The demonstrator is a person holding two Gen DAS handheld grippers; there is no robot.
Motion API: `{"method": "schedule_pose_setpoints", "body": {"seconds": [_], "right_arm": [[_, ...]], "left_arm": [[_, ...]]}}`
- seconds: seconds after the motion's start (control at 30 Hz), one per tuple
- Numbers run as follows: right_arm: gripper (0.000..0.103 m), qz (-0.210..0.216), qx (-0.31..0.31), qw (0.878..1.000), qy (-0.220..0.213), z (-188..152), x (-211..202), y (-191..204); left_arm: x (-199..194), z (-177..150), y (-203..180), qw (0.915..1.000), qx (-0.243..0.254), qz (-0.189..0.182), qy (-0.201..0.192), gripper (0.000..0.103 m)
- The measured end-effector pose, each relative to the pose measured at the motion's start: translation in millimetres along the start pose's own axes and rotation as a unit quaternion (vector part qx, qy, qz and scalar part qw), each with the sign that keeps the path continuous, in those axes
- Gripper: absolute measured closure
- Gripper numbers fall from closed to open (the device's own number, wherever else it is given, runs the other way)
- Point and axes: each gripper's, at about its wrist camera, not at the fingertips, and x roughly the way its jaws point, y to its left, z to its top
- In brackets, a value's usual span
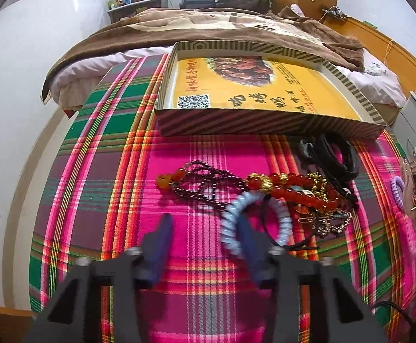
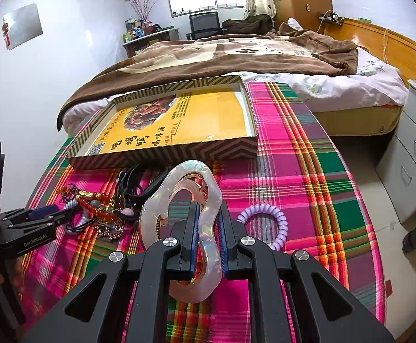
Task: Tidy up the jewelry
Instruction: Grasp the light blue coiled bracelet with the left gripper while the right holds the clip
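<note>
On the plaid cloth [image 1: 99,188] covering the table, a heap of jewelry lies in front of a shallow striped cardboard box [image 1: 265,124] whose floor is a yellow printed sheet. The box sits at the far side of the table, against the bed [image 2: 336,85] with its brown blanket [image 2: 236,54].

The left hand-held gripper [image 1: 205,228] points down at the near edge of the heap. Its blue fingers [image 1: 162,234] stand apart, and the right-hand one reaches through a pale blue spiral hair tie [image 1: 230,214], so that one side of the coil lies between the two fingers. No pad visibly presses on the coil. Just beyond the tie lie a dark beaded strand [image 1: 208,177] with an orange bead end, a red bead bracelet [image 1: 299,191] with gold charms, and a tangle of thin gold chain [image 1: 330,223]. Black hair bands [image 1: 336,154] lie between this heap and the box wall.

The right hand-held gripper [image 2: 209,228] is clamped on a pearly white hair claw clip [image 2: 179,188], its blue pads nearly together on one curved side of the clip. The clip is upright and lifted off the cloth, to the right of the heap. A purple spiral hair tie [image 2: 276,223] lies alone on the cloth just right of that gripper, well apart from the heap.
</note>
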Motion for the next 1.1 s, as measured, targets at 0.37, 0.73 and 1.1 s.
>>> {"method": "schedule_pose_setpoints", "body": {"seconds": [0.37,0.73,1.1], "right_arm": [[0.091,-0.001,-0.002,1.000,-0.005,-2.0,-6.4,3.5],[0.091,0.003,-0.006,1.000,-0.013,-3.6,-12.8,9.7],[0.091,0.006,-0.011,1.000,-0.015,-5.9,-18.0,12.7]], "left_arm": [[-21.6,-7.6,9.1,0.9986,-0.026,-0.037,-0.025,0.092],[-56.1,-16.7,27.3,0.9965,-0.041,-0.043,-0.059,0.092],[-20.5,-26.3,28.5,0.9989,-0.036,-0.029,-0.002,0.076]]}}
